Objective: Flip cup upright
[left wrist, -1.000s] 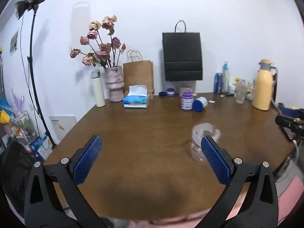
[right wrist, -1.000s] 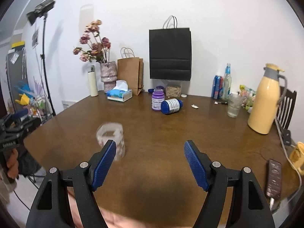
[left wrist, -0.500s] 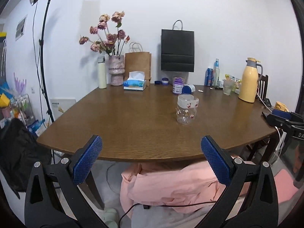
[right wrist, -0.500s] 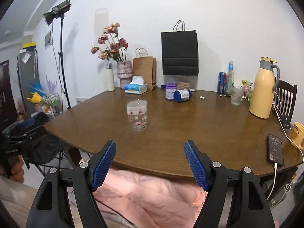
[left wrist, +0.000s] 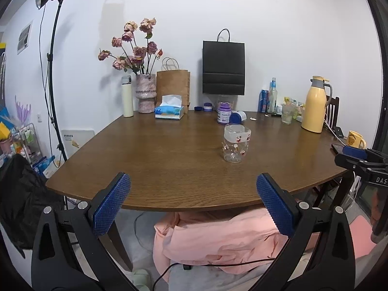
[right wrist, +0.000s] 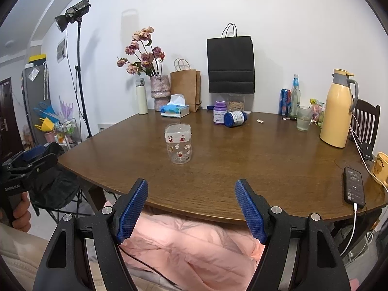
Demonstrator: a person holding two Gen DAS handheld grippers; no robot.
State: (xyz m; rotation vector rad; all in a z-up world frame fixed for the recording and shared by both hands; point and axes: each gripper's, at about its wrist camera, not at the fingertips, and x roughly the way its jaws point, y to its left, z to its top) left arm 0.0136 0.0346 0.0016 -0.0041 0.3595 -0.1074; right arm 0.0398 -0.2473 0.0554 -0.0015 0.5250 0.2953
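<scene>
A clear glass cup (left wrist: 236, 143) with small red cartoon prints stands upright on the brown wooden table (left wrist: 169, 160), alone near its middle. It also shows in the right wrist view (right wrist: 178, 143). My left gripper (left wrist: 193, 202) is open and empty, held back off the table's near edge. My right gripper (right wrist: 191, 209) is open and empty too, also behind the near edge. The right gripper shows at the right edge of the left wrist view (left wrist: 359, 157), and the left gripper at the left edge of the right wrist view (right wrist: 26, 162).
Along the back stand a vase of flowers (left wrist: 145, 92), a tissue box (left wrist: 169, 111), paper bags, a purple jar (left wrist: 224, 112) and a lying blue bottle (right wrist: 234, 118). A yellow jug (right wrist: 335, 111), a glass, a phone (right wrist: 354, 186) and a mug sit right.
Both grippers have drawn back from close beside the cup to behind the table's near edge. The cup stands still on the table.
</scene>
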